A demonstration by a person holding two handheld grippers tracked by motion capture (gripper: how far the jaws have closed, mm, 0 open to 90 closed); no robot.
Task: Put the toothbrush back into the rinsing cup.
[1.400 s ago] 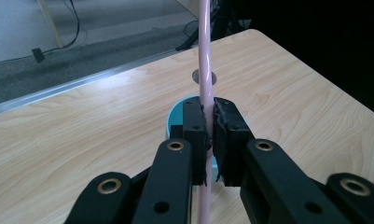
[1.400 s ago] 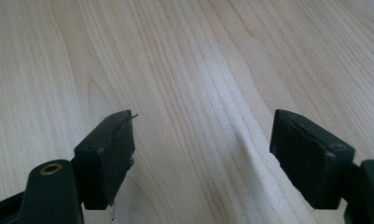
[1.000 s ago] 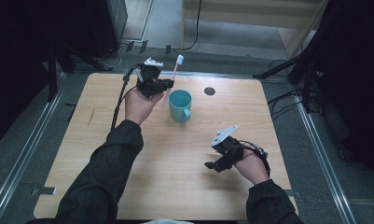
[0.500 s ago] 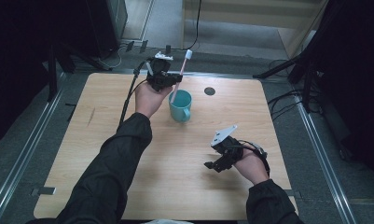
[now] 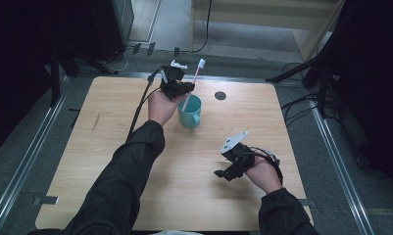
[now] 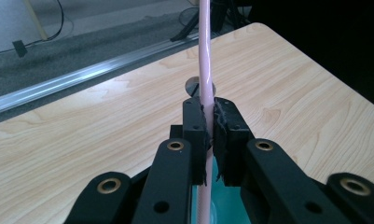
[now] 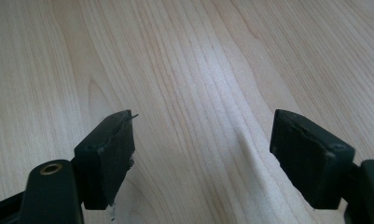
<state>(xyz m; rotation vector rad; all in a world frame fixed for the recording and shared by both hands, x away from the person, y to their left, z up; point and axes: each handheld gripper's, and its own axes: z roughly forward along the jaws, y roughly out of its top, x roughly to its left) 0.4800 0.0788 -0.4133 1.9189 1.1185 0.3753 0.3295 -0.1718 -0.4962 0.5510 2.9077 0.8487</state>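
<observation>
My left gripper (image 5: 184,88) clamps the pink plastic toothbrush (image 5: 194,81) with its lower end already inside the teal plastic cup (image 5: 190,111) near the table's far edge, only release remains, while my right gripper (image 5: 229,172) waits wide open.

On one wooden tabletop (image 5: 135,196) there are one teal cup (image 5: 190,111), one pink toothbrush (image 5: 192,85) with a white head, two black grippers, left (image 5: 177,88) and right (image 5: 232,169), and one small round dark hole (image 5: 220,95).
</observation>
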